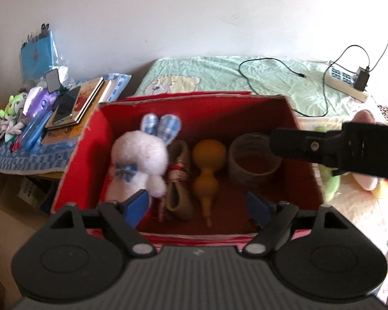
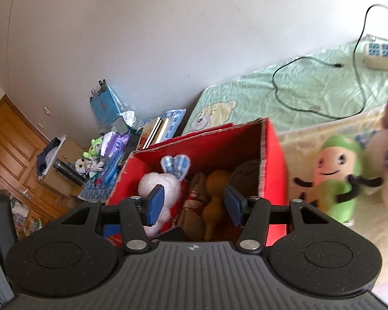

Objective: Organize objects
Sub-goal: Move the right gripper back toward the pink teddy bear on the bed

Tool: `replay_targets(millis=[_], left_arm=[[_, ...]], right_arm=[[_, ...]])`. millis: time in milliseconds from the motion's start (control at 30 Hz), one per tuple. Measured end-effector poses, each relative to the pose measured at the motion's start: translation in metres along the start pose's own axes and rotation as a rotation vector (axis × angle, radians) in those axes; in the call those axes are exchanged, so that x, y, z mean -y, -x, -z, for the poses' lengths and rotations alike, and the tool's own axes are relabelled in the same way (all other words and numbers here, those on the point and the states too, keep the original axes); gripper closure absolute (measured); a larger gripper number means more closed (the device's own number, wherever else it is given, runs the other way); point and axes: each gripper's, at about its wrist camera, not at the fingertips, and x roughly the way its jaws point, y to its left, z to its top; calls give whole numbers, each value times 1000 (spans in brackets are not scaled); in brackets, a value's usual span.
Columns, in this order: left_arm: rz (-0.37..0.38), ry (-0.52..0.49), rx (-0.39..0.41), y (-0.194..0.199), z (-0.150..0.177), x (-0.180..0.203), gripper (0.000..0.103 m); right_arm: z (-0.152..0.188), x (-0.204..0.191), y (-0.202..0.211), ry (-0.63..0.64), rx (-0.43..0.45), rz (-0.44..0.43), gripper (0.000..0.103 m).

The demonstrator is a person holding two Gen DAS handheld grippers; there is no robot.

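While the red box is sitting open-topped on the bed, four things are lying side by side on its floor: a white plush rabbit against the left wall, a tan bundle, an orange gourd, and a tape roll near the right wall. Bare floor is showing in front of the tape roll and behind the row. The left gripper is hovering over the near rim, jaws spread wide and holding nothing. The right gripper is likewise standing apart-jawed and empty above the box. Beyond the right wall, a green plush figure is lying on the bedcover. A power strip with trailing cable is resting at the far edge.
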Motion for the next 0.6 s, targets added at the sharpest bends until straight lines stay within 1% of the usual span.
replay_targets(millis=[200, 333, 600], left_arm=[[10, -26, 41, 18, 4, 37, 11], [22, -45, 59, 26, 6, 63, 10], [63, -112, 62, 32, 9, 115, 10]], right_arm=[[3, 16, 30, 32, 24, 22, 47], [4, 30, 49, 42, 38, 45, 47], [9, 58, 82, 30, 68, 122, 47]])
